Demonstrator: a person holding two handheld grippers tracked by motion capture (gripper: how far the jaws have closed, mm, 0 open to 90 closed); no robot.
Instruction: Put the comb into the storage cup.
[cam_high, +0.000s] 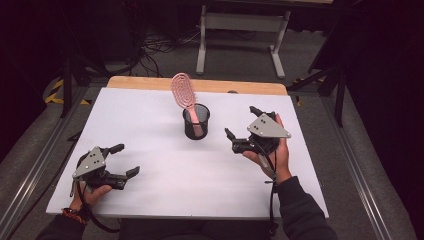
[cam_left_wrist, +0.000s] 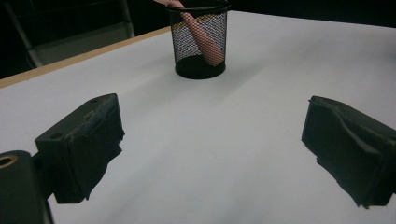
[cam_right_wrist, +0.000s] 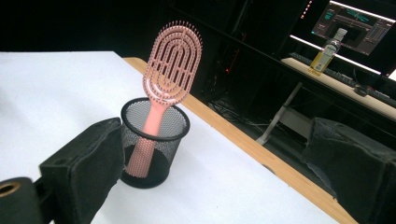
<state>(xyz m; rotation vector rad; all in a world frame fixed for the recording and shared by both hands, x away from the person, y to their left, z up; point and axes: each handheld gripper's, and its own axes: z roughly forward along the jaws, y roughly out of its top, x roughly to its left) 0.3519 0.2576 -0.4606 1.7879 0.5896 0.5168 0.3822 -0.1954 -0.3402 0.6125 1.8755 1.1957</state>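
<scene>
A pink hairbrush (cam_high: 183, 95) (cam_right_wrist: 167, 79) stands handle-down in a black mesh cup (cam_high: 196, 122) (cam_left_wrist: 199, 42) (cam_right_wrist: 155, 144) at the middle of the white table (cam_high: 150, 115), its head leaning toward the far left. My right gripper (cam_high: 242, 123) is open to the right of the cup, apart from it, with nothing between its jaws. At the near left my left gripper (cam_high: 124, 160) is open and empty, its jaws pointing toward the cup.
The white board lies on a wooden tabletop (cam_high: 200, 85) whose far edge shows. Beyond it stands a white desk frame (cam_high: 240, 30) with cables on the floor. A bottle (cam_right_wrist: 324, 53) and a monitor (cam_right_wrist: 359, 23) sit on a far desk.
</scene>
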